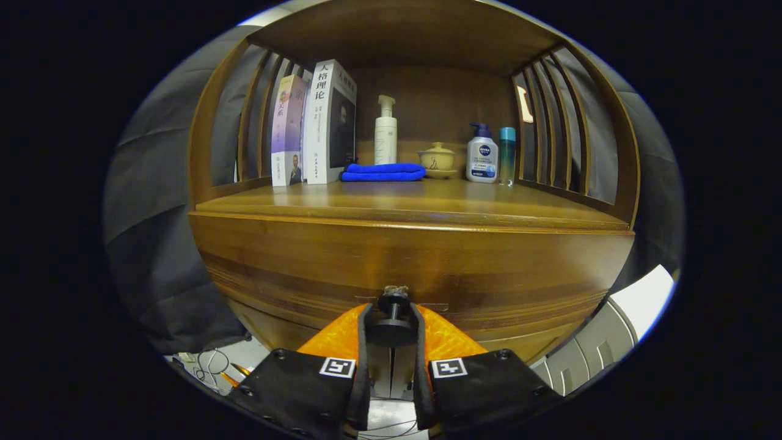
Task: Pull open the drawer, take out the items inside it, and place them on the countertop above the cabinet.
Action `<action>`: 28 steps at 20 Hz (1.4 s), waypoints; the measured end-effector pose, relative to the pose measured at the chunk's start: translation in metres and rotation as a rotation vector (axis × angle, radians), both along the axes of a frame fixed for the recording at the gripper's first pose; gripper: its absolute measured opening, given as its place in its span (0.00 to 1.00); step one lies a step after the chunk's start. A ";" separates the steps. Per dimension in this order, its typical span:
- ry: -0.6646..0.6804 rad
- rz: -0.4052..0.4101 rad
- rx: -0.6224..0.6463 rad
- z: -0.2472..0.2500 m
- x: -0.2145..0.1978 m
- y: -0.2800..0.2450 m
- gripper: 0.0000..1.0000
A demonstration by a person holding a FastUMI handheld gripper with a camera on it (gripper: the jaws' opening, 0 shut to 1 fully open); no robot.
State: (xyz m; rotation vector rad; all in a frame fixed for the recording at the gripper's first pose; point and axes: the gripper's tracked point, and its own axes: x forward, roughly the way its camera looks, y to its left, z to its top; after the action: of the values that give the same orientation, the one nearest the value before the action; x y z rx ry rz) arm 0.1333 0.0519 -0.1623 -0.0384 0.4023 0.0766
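Wooden cabinet (409, 256) is sitting dead ahead, its drawer (305, 269) front closed just below the countertop (415, 198), where books (317, 125), a blue cloth (383, 172) and bottles (482, 153) are standing. Below that front, the gripper (392, 327) is clamping both fingers onto the drawer knob (393, 318).

The gripper view rides low behind the gripper (393, 315), facing the drawer front (415, 263) head-on and very near, seemingly almost touching its knob (393, 299) at lower centre; the countertop (415, 198) and shelf recess rise across the upper frame.
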 end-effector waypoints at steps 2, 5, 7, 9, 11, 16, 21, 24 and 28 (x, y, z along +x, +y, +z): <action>-0.003 0.002 0.003 0.000 -0.006 0.000 0.31; -0.019 0.009 0.000 0.001 -0.022 -0.001 0.31; -0.027 0.019 -0.003 0.002 -0.034 -0.002 0.31; -0.031 0.026 0.003 0.003 -0.046 -0.001 0.31; -0.028 0.034 0.010 0.003 -0.057 -0.001 0.31; -0.032 0.050 0.011 0.005 -0.087 -0.001 0.31; -0.026 0.068 0.003 0.003 -0.114 0.000 0.31; -0.022 0.077 0.009 0.000 -0.127 0.001 0.32; -0.027 0.101 0.012 0.001 -0.142 0.003 0.31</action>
State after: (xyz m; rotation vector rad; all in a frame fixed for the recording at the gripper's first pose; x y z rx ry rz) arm -0.0084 0.0552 -0.1613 -0.0475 0.3730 0.1781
